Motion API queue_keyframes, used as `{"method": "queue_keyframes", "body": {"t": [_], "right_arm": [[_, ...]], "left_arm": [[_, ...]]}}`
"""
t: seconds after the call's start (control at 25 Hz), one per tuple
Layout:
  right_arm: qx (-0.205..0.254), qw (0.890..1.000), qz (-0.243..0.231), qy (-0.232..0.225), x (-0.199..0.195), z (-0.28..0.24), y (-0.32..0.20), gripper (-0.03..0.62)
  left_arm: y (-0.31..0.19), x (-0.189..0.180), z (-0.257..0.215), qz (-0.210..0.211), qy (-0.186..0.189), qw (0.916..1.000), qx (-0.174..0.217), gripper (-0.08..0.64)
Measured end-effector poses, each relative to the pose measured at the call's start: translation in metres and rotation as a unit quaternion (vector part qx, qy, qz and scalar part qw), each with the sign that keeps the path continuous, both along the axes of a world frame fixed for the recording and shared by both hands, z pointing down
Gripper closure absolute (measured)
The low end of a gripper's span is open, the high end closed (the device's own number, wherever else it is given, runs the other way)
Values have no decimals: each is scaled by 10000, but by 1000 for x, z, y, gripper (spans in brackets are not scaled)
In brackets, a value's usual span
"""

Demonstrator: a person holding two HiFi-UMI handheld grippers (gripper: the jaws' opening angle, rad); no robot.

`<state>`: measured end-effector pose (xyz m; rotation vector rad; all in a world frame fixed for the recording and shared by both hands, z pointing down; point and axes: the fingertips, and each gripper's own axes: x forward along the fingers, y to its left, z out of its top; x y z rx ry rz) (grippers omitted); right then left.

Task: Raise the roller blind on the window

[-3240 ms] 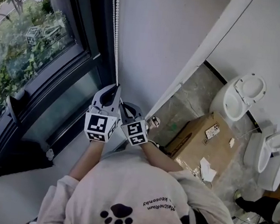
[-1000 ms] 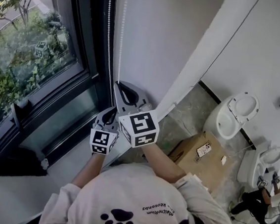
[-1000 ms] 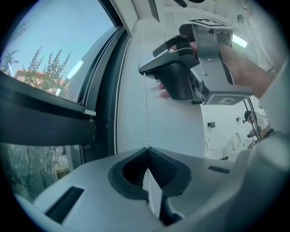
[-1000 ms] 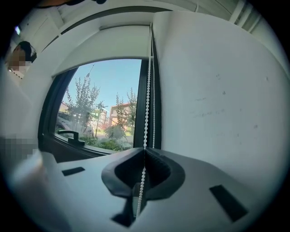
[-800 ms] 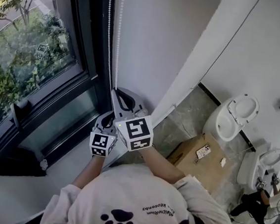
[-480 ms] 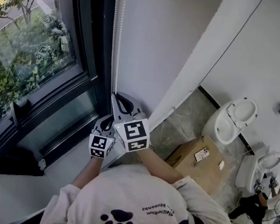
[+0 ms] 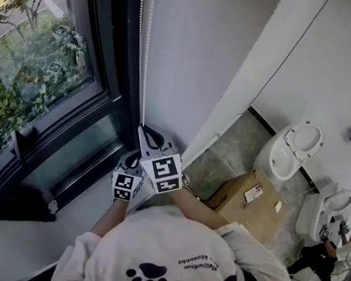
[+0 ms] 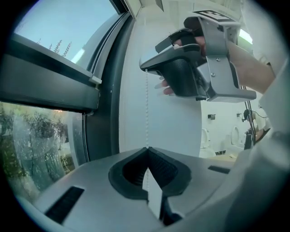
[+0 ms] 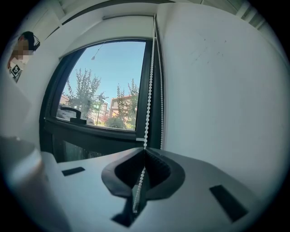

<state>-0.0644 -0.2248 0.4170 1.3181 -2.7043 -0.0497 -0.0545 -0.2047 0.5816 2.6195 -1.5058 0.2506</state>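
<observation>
Since the right gripper (image 7: 143, 129) is pinched tight on the bead chain (image 7: 148, 53), with the left gripper (image 7: 132, 155) clamped on the same strand just below it, hauling looks under way. That chain hangs beside the dark window frame (image 7: 108, 67). No blind fabric covers the visible glass (image 9: 108, 86), so raising seems largely done; the roller itself I cannot see.
</observation>
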Motion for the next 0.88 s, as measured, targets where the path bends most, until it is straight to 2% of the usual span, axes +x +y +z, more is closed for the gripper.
{"method": "queue_keyframes", "body": {"t": [0.2,0.4,0.44,0.48,0.52,0.76,0.88], "right_arm": [[-6,10000,-5,20,-2,8,2,581],[10,10000,32,30,1,6,-1,581],[-8,10000,51,33,2,7,-2,581],[-18,10000,71,30,4,7,-3,581],[-24,9999,91,34,6,7,-4,581],[45,9999,135,-13,10,4,-5,581],[94,9999,136,21,10,4,-4,581]], "left_arm": [[1,2,8,8,48,9999,-152,552],[5,3,6,219,86,9995,-197,549],[6,1,4,228,147,9994,-227,528],[6,-1,1,228,234,9992,-244,448],[7,-4,-3,221,325,9989,-244,423],[9,-13,-44,338,680,9970,-147,425],[11,-13,-70,397,628,9972,-38,432]]}}
